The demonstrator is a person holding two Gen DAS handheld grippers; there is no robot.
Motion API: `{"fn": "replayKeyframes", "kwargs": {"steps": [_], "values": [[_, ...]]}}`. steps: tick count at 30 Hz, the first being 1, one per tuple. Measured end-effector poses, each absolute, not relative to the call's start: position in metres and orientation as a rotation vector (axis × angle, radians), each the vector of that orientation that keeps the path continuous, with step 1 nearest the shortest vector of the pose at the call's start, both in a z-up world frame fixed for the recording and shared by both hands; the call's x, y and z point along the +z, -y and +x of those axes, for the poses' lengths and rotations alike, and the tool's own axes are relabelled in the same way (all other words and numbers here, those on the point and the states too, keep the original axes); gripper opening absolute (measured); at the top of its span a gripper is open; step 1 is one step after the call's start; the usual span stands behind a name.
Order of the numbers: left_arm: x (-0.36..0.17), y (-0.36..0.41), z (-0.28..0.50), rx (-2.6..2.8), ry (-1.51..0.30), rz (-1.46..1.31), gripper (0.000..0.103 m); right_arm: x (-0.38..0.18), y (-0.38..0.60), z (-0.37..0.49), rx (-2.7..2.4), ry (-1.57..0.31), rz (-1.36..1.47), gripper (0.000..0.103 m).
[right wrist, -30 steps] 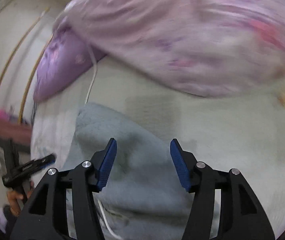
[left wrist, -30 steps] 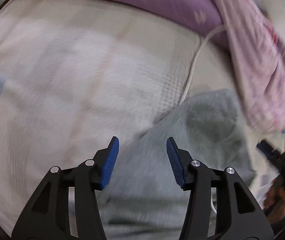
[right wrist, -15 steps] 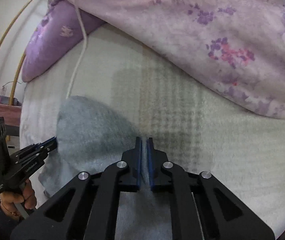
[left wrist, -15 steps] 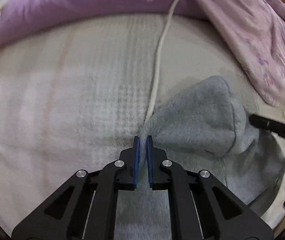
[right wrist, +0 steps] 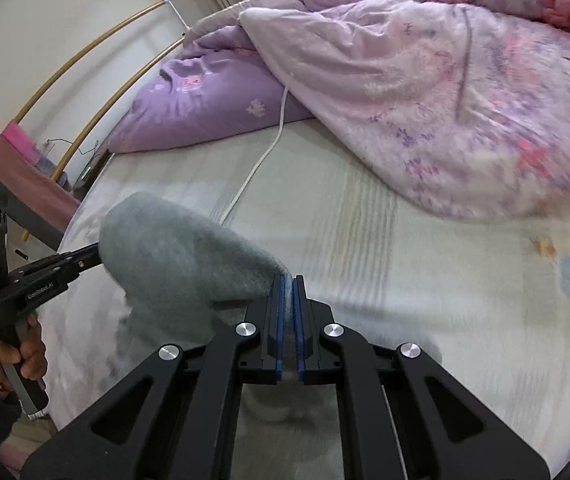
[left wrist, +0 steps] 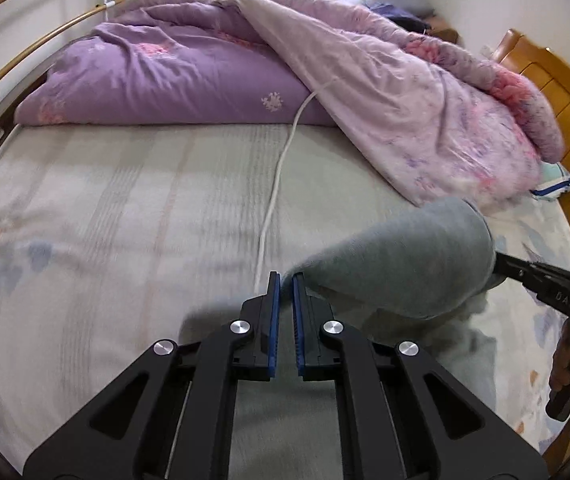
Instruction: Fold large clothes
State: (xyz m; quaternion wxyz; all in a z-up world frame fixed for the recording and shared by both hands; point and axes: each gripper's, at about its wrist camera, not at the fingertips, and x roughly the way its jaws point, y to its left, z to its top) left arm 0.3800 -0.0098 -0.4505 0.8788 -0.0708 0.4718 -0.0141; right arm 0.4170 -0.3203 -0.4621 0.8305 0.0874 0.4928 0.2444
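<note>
A grey fleece garment (left wrist: 409, 264) is lifted above the bed and stretched between both grippers. My left gripper (left wrist: 285, 284) is shut on one edge of it. My right gripper (right wrist: 287, 286) is shut on the other edge, with grey fabric (right wrist: 189, 248) bulging to its left. In the left wrist view the right gripper's body (left wrist: 553, 284) shows behind the cloth at the right. In the right wrist view the left gripper's body (right wrist: 37, 280) shows at the left. The rest of the garment hangs below the fingers.
A pale striped bed sheet (left wrist: 125, 216) lies under the garment. A purple quilt (left wrist: 173, 76) and a pink floral quilt (left wrist: 417, 108) are piled at the far side. A white cable (left wrist: 281, 168) runs across the sheet. A wooden headboard (left wrist: 557, 92) stands at the right.
Both grippers closed on the garment's edge on the bed, then raised it. The cloth now hangs stretched between them, well above the sheet.
</note>
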Motion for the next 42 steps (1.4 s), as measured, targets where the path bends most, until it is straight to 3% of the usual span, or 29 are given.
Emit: {"fn": "replayKeyframes", "kwargs": {"steps": [5, 9, 13, 16, 19, 20, 21, 27, 28, 29, 30, 31, 32, 39, 42], "values": [[-0.459, 0.024, 0.295, 0.071, -1.045, -0.139, 0.004, -0.478, 0.328, 0.334, 0.486, -1.15, 0.171, 0.003], [-0.495, 0.025, 0.229, 0.1, -1.197, -0.232, 0.004, -0.513, 0.34, 0.281, 0.43, -1.285, 0.232, 0.0], [-0.517, 0.019, 0.205, 0.099, -1.257, -0.457, 0.005, -0.534, 0.362, 0.251, 0.33, -1.35, 0.454, 0.005], [-0.528, 0.015, 0.213, 0.11, -1.241, -0.624, 0.015, -0.538, 0.369, 0.254, 0.302, -1.319, 0.68, 0.008], [-0.533, 0.017, 0.238, 0.101, -1.202, -0.731, 0.035, -0.545, 0.363, 0.272, 0.271, -1.301, 0.825, 0.026], [-0.535, 0.019, 0.246, 0.089, -1.192, -0.763, 0.049, -0.55, 0.359, 0.281, 0.253, -1.301, 0.876, 0.042], [-0.539, 0.021, 0.257, 0.089, -1.181, -0.791, 0.056, -0.553, 0.357, 0.285, 0.241, -1.304, 0.896, 0.055], [-0.577, 0.033, 0.297, 0.097, -1.299, -0.803, 0.056, -0.592, 0.335, 0.318, 0.157, -1.398, 0.994, 0.054], [-0.585, 0.036, 0.3, 0.109, -1.331, -0.791, 0.056, -0.594, 0.333, 0.321, 0.169, -1.395, 1.005, 0.051], [-0.589, 0.038, 0.301, 0.109, -1.354, -0.79, 0.054, -0.594, 0.33, 0.324, 0.204, -1.384, 1.014, 0.033], [-0.589, 0.038, 0.302, 0.109, -1.366, -0.775, 0.029, -0.591, 0.326, 0.326, 0.233, -1.381, 0.994, 0.007], [-0.585, 0.04, 0.303, 0.102, -1.379, -0.74, 0.008, -0.589, 0.325, 0.328, 0.247, -1.378, 0.972, 0.004], [-0.581, 0.04, 0.303, 0.092, -1.375, -0.736, 0.004, -0.583, 0.322, 0.328, 0.265, -1.368, 0.943, 0.004], [-0.513, 0.037, 0.255, 0.033, -1.254, -0.753, 0.004, -0.525, 0.326, 0.303, 0.345, -1.335, 0.857, 0.004], [-0.506, 0.045, 0.227, 0.033, -1.262, -0.693, 0.004, -0.524, 0.327, 0.28, 0.34, -1.37, 0.823, 0.004]]}}
